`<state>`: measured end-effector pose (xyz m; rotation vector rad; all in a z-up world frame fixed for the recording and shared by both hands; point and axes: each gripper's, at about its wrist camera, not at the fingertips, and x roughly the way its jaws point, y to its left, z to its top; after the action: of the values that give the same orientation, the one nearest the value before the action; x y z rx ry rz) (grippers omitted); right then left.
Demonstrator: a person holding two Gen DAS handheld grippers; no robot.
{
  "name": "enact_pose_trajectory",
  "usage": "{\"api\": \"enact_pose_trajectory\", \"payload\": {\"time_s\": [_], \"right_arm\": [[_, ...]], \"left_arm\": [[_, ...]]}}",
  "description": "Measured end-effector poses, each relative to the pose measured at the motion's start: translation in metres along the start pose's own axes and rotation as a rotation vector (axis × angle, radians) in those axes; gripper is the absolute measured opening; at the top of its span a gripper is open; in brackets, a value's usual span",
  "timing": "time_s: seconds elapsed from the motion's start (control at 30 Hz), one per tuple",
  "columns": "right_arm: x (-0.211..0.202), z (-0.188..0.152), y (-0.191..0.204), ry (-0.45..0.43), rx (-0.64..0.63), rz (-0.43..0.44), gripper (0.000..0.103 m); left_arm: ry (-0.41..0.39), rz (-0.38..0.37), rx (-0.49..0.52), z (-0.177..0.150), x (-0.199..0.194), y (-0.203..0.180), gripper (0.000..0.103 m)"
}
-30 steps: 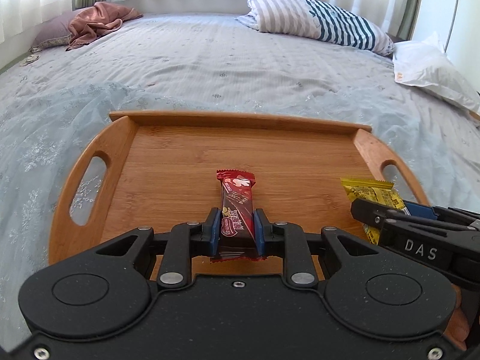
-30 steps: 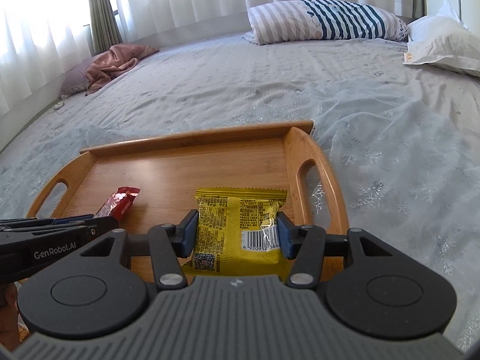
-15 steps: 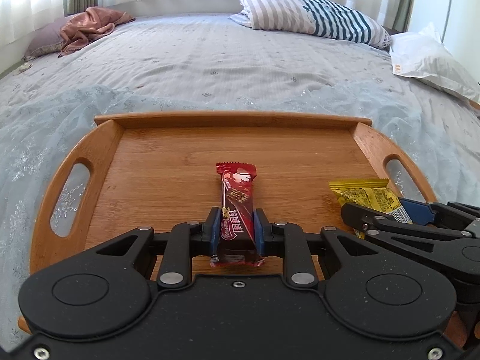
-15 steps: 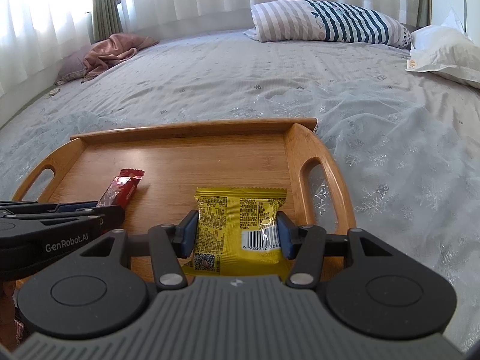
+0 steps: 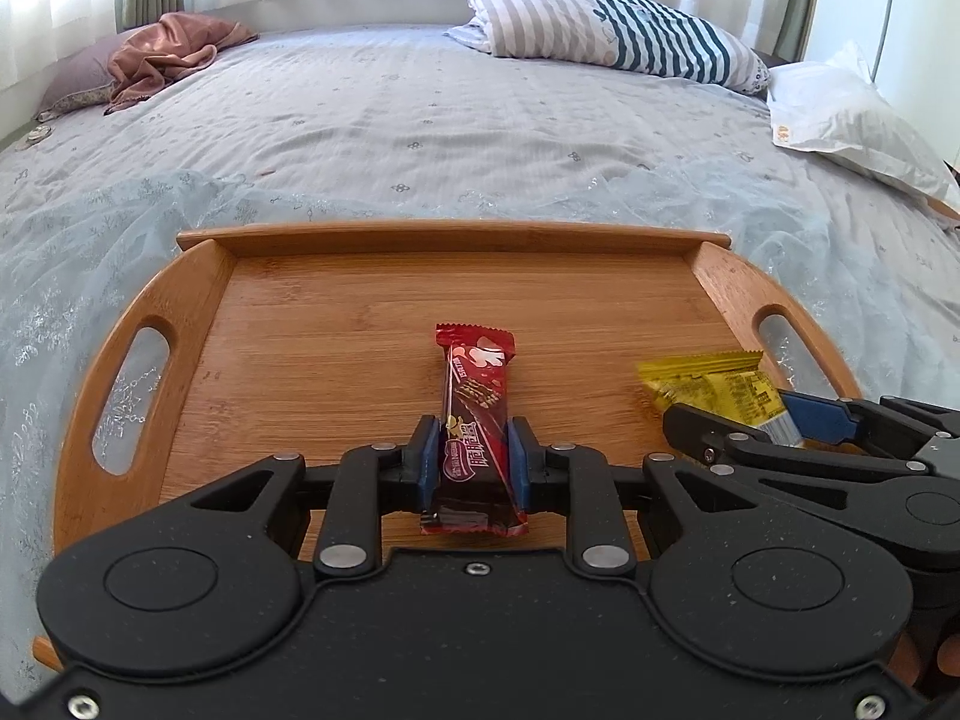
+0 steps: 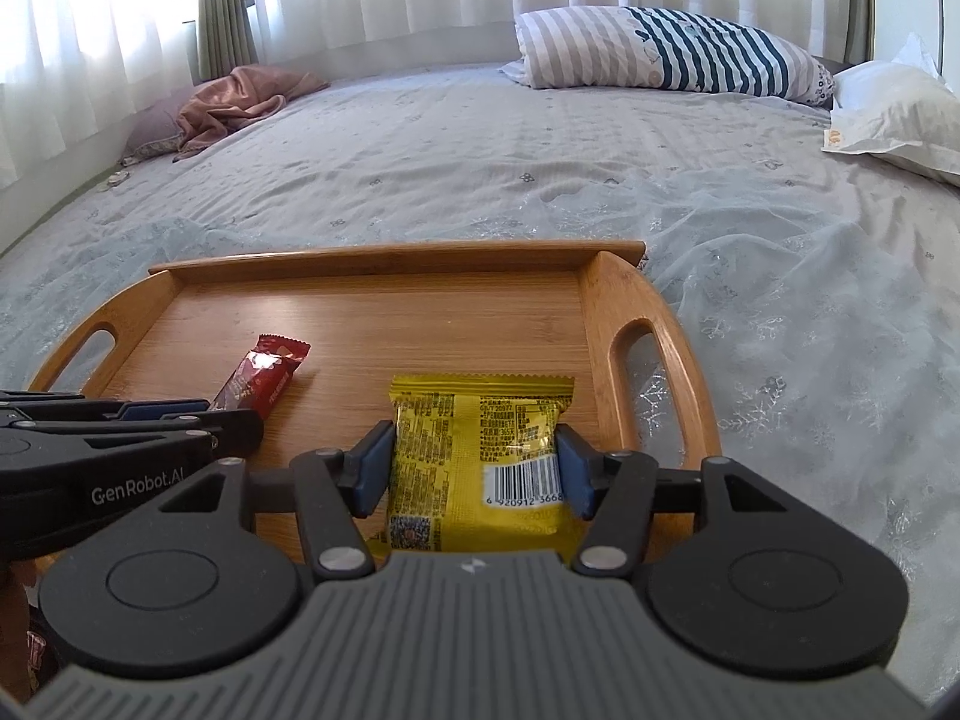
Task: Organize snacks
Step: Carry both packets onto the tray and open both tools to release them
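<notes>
A wooden tray [image 5: 336, 312] with handle slots lies on the bed; it also shows in the right wrist view [image 6: 384, 306]. My left gripper [image 5: 474, 459] is shut on a red chocolate bar [image 5: 477, 384], held over the tray's near middle. My right gripper [image 6: 474, 465] is shut on a yellow snack packet [image 6: 480, 420], held over the tray's right side. The packet [image 5: 714, 387] and right gripper [image 5: 798, 438] show at the right of the left wrist view. The bar [image 6: 264, 375] and left gripper [image 6: 120, 438] show at the left of the right wrist view.
The tray sits on a grey-blue bedspread [image 5: 420, 138]. A striped pillow [image 5: 606, 30] and a white pillow [image 5: 840, 114] lie at the far right. A pink cloth [image 5: 162, 54] lies at the far left. Curtains hang behind the bed.
Both grippers, still holding their snacks, have drawn back and risen a little, so more of the tray shows. The grips have not changed.
</notes>
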<state>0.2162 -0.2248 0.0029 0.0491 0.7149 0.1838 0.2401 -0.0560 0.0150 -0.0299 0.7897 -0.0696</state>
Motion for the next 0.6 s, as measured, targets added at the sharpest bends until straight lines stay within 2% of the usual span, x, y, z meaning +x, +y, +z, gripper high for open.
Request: {"api": "enact_pose_trajectory", "payload": {"time_s": [0.07,0.13,0.27,0.53,0.6], "right_arm": [[-0.002,0.0,0.0,-0.003,0.0,0.0,0.073],[-0.004,0.001,0.001,-0.008,-0.002,0.004,0.076],[-0.01,0.002,0.001,-0.015,-0.009,0.0,0.079],[-0.031,-0.003,-0.001,-0.035,-0.009,0.007,0.085],[-0.037,-0.005,0.0,-0.039,-0.015,0.01,0.087]], "left_arm": [[-0.002,0.003,0.006,0.0,0.0,0.0,0.028],[-0.004,0.002,0.009,0.0,-0.003,0.001,0.037],[0.0,0.003,0.008,0.0,-0.009,0.003,0.044],[-0.032,0.025,0.021,-0.009,-0.038,0.011,0.077],[-0.039,0.017,0.018,-0.013,-0.047,0.015,0.083]]}}
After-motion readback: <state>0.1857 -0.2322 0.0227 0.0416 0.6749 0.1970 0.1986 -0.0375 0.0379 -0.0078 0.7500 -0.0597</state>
